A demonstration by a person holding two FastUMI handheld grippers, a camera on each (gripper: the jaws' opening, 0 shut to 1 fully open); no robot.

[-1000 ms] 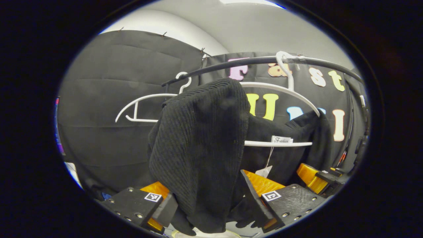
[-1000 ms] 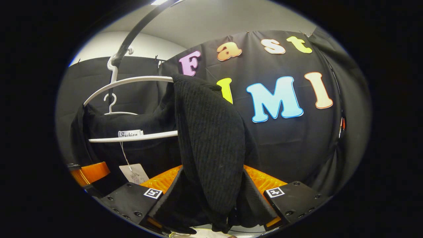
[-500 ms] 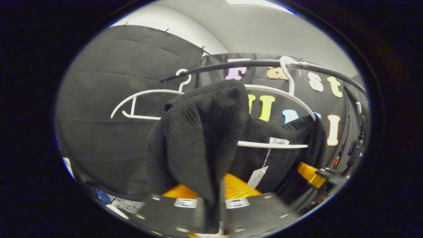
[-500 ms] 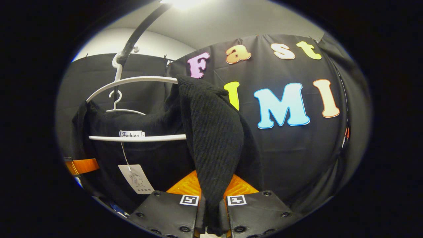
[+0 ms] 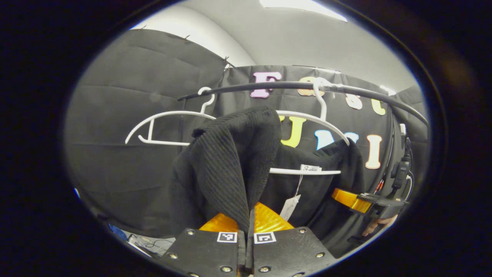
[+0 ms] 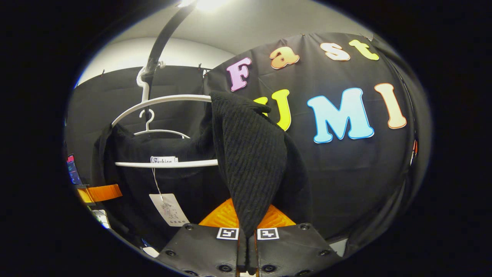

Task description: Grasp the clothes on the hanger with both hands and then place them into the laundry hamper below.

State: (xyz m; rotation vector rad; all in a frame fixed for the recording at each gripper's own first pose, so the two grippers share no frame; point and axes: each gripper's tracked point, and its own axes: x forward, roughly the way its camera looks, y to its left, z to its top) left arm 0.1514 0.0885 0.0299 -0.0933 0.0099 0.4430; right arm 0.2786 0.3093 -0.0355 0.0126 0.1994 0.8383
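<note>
A black knit garment (image 5: 230, 161) hangs on a white hanger (image 5: 307, 118) from a black rail (image 5: 269, 85). My left gripper (image 5: 249, 229) is shut on a fold of the garment's near shoulder. Farther off, to the right in the left gripper view, the right gripper (image 5: 359, 200) sits at the other shoulder with a hand (image 5: 378, 224) behind it. In the right gripper view the garment (image 6: 250, 154) drapes over the hanger (image 6: 165, 100), and my right gripper (image 6: 247, 238) is shut on its shoulder fold. A paper tag (image 6: 169, 209) dangles from the collar. The left gripper (image 6: 100, 192) shows far left.
An empty white hanger (image 5: 165, 115) hangs on the same rail, left of the garment's hanger; it is also the hanger (image 6: 161, 131) behind the garment in the right gripper view. The rail (image 6: 161, 42) curves overhead. Black cloth walls close in behind.
Both grippers went from open around the garment's shoulder folds to shut on them. The hanger and garment have shifted only slightly in each view.
</note>
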